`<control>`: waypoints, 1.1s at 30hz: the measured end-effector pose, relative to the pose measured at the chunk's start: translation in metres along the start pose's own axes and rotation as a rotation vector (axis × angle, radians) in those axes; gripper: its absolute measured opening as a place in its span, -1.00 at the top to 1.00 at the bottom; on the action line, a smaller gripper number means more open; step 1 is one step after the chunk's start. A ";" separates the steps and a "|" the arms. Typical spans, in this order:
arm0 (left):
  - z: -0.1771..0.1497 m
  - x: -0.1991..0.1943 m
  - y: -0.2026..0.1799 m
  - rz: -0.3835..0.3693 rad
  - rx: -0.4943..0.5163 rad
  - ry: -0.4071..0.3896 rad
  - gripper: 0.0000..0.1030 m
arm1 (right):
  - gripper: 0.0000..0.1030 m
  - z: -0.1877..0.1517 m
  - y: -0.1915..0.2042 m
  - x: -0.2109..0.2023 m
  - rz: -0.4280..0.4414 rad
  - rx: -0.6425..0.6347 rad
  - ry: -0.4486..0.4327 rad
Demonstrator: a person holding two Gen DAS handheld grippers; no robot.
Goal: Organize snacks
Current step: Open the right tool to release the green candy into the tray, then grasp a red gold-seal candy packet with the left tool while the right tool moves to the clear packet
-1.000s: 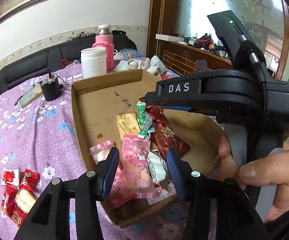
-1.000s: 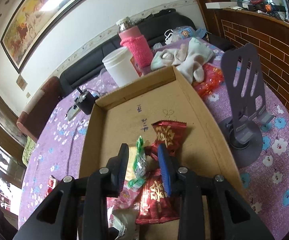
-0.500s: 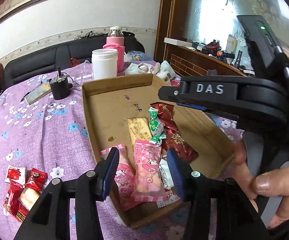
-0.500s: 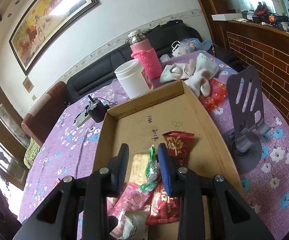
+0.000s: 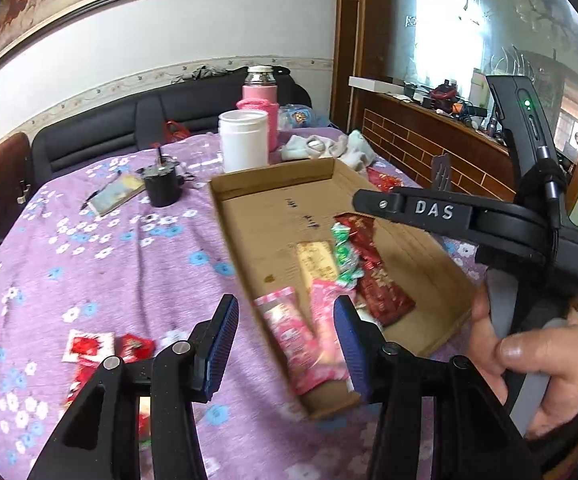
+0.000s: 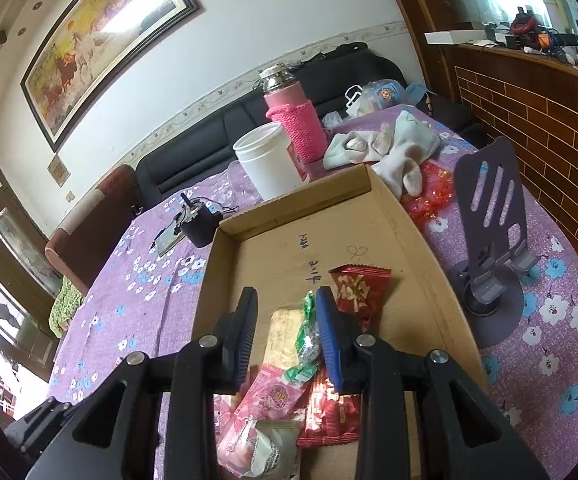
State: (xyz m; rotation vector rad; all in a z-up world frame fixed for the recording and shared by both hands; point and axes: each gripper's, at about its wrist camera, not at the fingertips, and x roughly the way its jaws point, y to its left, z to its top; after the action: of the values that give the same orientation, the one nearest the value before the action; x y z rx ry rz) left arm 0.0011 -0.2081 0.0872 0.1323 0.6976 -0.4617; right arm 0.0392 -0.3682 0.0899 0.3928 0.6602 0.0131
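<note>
Inside shallow corrugated cardboard tray (image 6: 405, 216), glossy crinkled snack packets (image 6: 359, 289); both ribbed tongs empty, left (image 5: 287, 342) wider, right (image 6: 287, 334) narrower.

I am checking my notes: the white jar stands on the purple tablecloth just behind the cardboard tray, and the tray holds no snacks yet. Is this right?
Not quite. The white jar does stand on the purple tablecloth just behind the cardboard tray, but the tray already holds several snacks, as the right wrist view shows.

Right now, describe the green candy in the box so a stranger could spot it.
Find the shallow cardboard box on the purple flowered tablecloth. Among its snacks, the green twist-wrapped candy lies between a tan bar and red packets: the only green wrapper.
</note>
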 end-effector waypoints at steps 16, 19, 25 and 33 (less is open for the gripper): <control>-0.050 -0.017 0.160 0.159 -0.230 0.096 -0.26 | 0.36 -0.031 0.071 0.004 0.113 -0.215 0.034; -0.060 0.001 0.167 0.163 -0.238 0.144 -0.26 | 0.36 -0.042 0.090 0.005 0.171 -0.274 0.056; -0.069 0.021 0.164 0.230 -0.166 0.193 -0.19 | 0.36 -0.076 0.137 0.010 0.289 -0.454 0.133; -0.070 0.020 0.184 0.298 -0.228 0.180 0.61 | 0.09 -0.127 0.181 0.018 0.432 -0.637 0.301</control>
State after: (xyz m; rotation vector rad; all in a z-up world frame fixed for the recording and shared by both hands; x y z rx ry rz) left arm 0.0566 -0.0327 0.0149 0.0612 0.8866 -0.0834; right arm -0.0022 -0.1537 0.0532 -0.0942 0.8146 0.6889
